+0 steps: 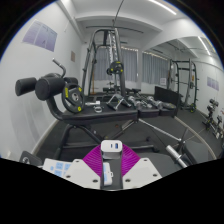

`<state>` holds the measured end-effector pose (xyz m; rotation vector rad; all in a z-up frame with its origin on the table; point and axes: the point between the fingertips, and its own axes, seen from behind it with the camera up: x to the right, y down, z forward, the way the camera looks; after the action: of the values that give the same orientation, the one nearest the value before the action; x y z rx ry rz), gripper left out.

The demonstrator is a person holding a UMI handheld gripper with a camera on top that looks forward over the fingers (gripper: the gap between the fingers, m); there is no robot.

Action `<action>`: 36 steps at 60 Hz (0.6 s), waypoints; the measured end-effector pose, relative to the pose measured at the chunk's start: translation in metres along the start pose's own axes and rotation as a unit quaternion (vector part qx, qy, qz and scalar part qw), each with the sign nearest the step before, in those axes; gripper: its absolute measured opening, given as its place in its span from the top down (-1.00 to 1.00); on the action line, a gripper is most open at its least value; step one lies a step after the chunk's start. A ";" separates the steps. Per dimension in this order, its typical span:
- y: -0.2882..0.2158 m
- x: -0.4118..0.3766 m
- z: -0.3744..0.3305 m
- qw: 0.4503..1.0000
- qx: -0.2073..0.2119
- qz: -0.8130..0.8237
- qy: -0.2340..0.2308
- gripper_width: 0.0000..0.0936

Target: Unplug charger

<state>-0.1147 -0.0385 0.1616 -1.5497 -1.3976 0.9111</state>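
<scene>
— Where is the charger?
— The white charger [113,148] sits right at the tips of the fingers [103,170], between the magenta pads [97,160].
— Do the fingers pinch it?
— I cannot tell whether they press on it.
— What lies beyond?
— A black weight bench [95,115], a cable machine [108,62] and a rack of dumbbells [125,101].

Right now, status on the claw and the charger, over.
Claw at white charger, charger at the pink pads' tips. Socket not visible. Black gym bench just beyond, nothing closer.
</scene>
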 end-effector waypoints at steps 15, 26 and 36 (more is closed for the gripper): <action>0.116 0.079 0.050 0.991 -0.130 -0.031 0.032 0.53; 0.148 0.087 0.071 0.986 -0.154 -0.047 0.034 0.35; 0.145 0.089 0.066 0.984 -0.163 -0.055 0.038 -0.69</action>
<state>-0.1092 0.0537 0.0042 -1.7076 -1.6188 0.5692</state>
